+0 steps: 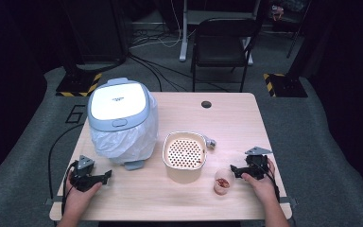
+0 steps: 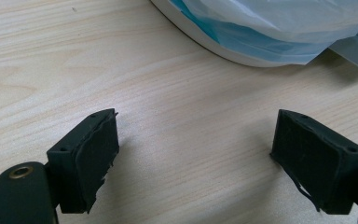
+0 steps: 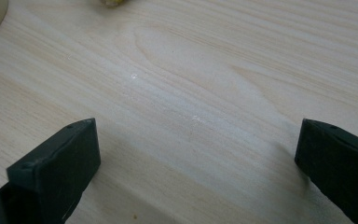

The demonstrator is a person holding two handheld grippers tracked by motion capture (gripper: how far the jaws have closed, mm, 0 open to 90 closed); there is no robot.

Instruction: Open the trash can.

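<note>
Left gripper (image 1: pixel 106 176) and right gripper (image 1: pixel 234 170) rest low on pale wood-grain table (image 1: pixel 179 198), jaws spread, beside perforated tan basket (image 1: pixel 184 153) and a cup (image 1: pixel 222 182), possibly plastic.

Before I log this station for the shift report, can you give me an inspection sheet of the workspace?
Surface: light wood table, cable hole near far edge.
Things: lidded white appliance wrapped in plastic; perforated beige basket; small cup with reddish contents.
Clutter: nothing seen.
Grippers: left gripper and right gripper both open, resting on the table.
Cables: one trails from each gripper; more on the floor behind.
Surroundings: black chair, grey floor.
</note>
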